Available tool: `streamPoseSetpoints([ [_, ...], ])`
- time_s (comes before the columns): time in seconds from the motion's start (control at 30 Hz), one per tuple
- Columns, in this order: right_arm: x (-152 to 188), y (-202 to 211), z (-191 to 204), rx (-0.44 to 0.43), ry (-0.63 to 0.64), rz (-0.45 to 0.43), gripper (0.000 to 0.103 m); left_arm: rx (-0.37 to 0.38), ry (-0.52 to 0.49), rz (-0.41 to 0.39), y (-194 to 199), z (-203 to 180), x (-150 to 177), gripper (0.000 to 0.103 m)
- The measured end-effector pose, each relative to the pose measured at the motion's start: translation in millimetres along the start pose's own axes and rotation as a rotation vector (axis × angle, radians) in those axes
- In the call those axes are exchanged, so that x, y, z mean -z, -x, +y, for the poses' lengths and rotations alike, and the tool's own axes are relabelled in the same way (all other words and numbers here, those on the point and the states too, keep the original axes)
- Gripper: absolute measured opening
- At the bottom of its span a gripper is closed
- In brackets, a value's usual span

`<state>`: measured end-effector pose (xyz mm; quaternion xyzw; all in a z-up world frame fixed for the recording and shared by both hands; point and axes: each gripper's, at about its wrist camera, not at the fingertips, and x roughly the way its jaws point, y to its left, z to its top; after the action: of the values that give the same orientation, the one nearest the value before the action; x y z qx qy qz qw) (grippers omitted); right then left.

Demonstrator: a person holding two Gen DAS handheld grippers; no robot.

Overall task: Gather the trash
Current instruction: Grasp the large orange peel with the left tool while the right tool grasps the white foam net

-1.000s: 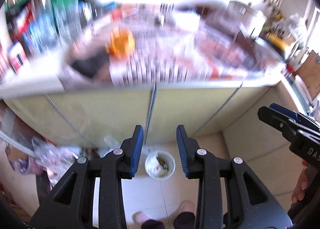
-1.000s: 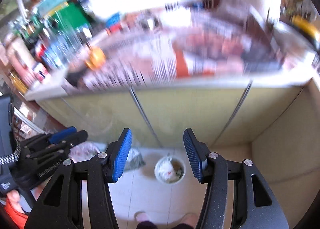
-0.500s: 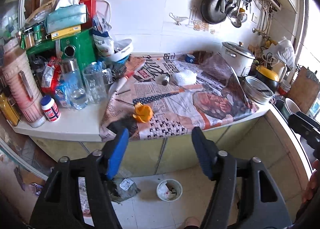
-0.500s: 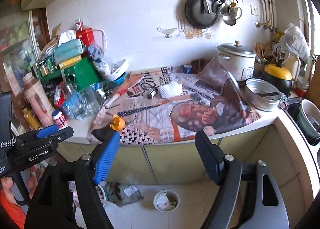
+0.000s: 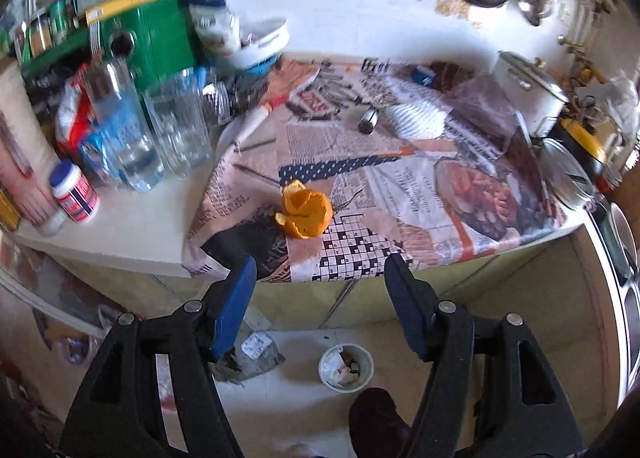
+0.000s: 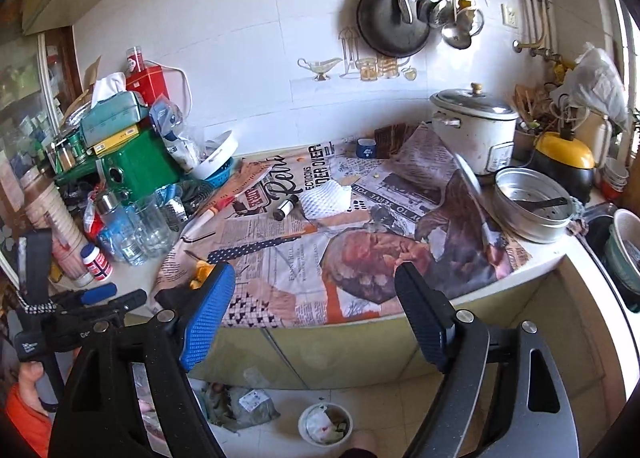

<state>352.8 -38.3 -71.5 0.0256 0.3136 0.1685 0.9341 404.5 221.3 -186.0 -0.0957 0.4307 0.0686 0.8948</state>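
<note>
Right now your left tool (image 5: 320,278) has its jaws apart with nothing between them, hanging in front of the surface (image 5: 132,226) edge. Just beyond its blue pads, on the newspaper (image 5: 400,194) spread over that surface, sits the orange peel (image 5: 306,210), curled and alone beside the crossword. Below the tool, on the floor, the small white bin (image 5: 346,368) holds scraps, with a crumpled bag (image 5: 250,354) to its left. Your right tool (image 6: 312,290) is also spread wide and empty, held off from the surface. Past its left pad only a sliver of the orange peel shows (image 6: 202,270). Farther ahead lie a white foam net (image 6: 324,198) and a small dark cylinder (image 6: 286,207), nearly touching.
</note>
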Motion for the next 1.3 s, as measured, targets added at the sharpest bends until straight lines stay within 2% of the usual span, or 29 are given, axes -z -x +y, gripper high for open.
streamPoseSetpoints([
  [0.17, -29.7, -65.1, -30.0, -0.036, 0.044, 0.073, 0.079, -0.071, 0.084, 0.107, -74.3, -4.4, -20.2, 0.065],
  [0.33, -58.5, -144.9, -62.0, -0.082, 0.065, 0.168, 0.079, -0.153, 0.237, 0.196, -133.7, 4.1, -29.4, 0.065],
  [0.5, -79.7, -234.1, -90.4, -0.124, 0.041, 0.248, 0.079, -0.172, 0.373, 0.183, -158.0, 12.0, -35.9, 0.065],
  [0.67, -90.7, -308.7, -102.2, -0.182, -0.033, 0.317, 0.079, -0.158, 0.415, 0.186, -174.3, 6.9, -42.2, 0.065],
  [0.73, -93.1, -331.3, -105.1, -0.205, -0.065, 0.341, 0.078, -0.182, 0.394, 0.171, -177.0, 0.4, -45.7, 0.064],
  [0.83, -89.8, -353.6, -100.6, -0.245, -0.093, 0.378, 0.074, -0.211, 0.363, 0.162, -183.4, -6.6, -50.4, 0.054],
  [0.87, -88.4, -359.5, -98.5, -0.261, -0.096, 0.390, 0.067, -0.220, 0.353, 0.161, -184.9, -8.8, -51.7, 0.047],
  [0.97, -80.7, -375.5, -90.4, -0.312, -0.100, 0.428, 0.048, -0.216, 0.357, 0.155, -187.7, -10.3, -53.2, 0.035],
  [1.1, -81.4, -372.4, -87.4, -0.351, -0.090, 0.408, 0.029, -0.212, 0.356, 0.145, -181.1, -12.2, -52.9, 0.026],
  [1.3, -85.1, -329.8, -90.9, -0.324, -0.066, 0.338, 0.022, -0.195, 0.333, 0.113, -162.3, -17.5, -57.2, 0.021],
])
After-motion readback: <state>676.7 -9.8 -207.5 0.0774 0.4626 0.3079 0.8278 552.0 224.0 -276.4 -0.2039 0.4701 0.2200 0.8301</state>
